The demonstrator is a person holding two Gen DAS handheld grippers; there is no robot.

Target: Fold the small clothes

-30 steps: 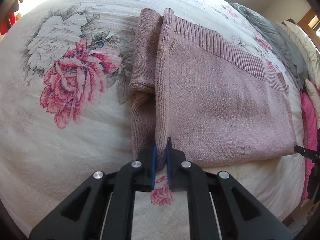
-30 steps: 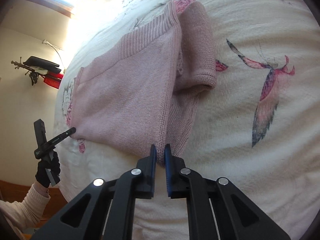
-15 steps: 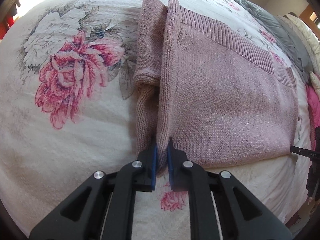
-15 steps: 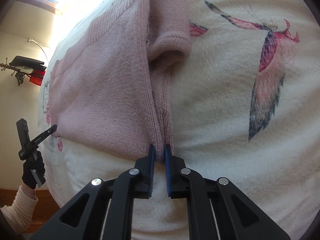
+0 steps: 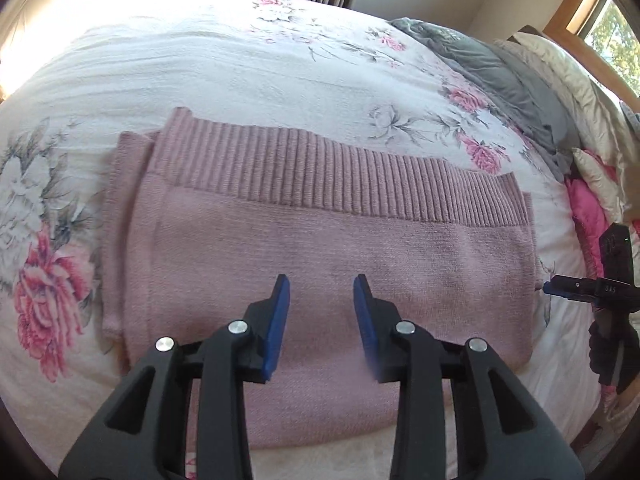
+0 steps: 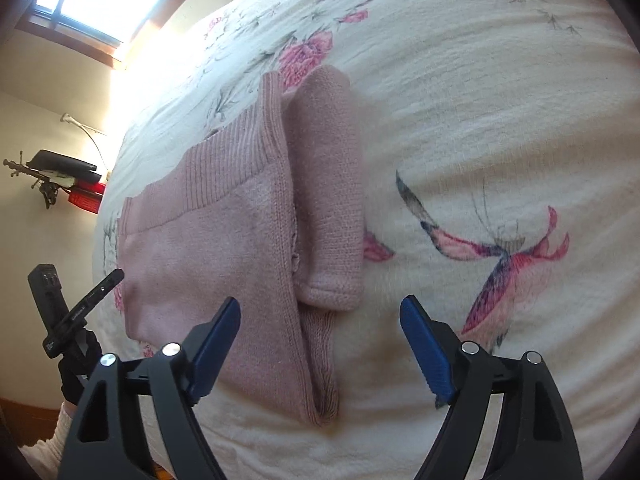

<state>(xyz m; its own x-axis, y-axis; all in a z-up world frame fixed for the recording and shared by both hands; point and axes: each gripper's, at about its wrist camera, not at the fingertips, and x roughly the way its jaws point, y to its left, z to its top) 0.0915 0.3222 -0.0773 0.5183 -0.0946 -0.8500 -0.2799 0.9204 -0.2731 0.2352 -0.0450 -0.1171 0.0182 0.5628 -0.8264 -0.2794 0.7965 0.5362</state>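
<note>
So at this point both my claws were empty. My left claw point(image 5: 321, 292) had its jaws partway open, hovering over the near half of the pink sweater point(image 5: 320, 264), nothing gripped. My right claw point(image 6: 320, 320) was spread a lot wider, also holding nothing, sitting just short of the sweater's side edge.

The sweater lay flat on the bed point(image 5: 240, 52), folded into a broad rectangle. From my left claw, its long axis ran straight across, side to side, with the ribbed hem point(image 5: 320, 172) along the far edge and the plain near edge right under my jaws. From my right claw the same sweater stretched away ahead and to the left, with the folded-in sleeve point(image 6: 328, 208) lying straight ahead between my jaws, cuff end nearest.

My guess was the next fold needed the two short ends brought together across that long axis. The right claw was the nearer one to the sleeve end, and the left was sat mid-panel, so it would have had to slide out sideways to reach its own end first. Couldn't tell from either view how tidy the layers underneath were
</note>
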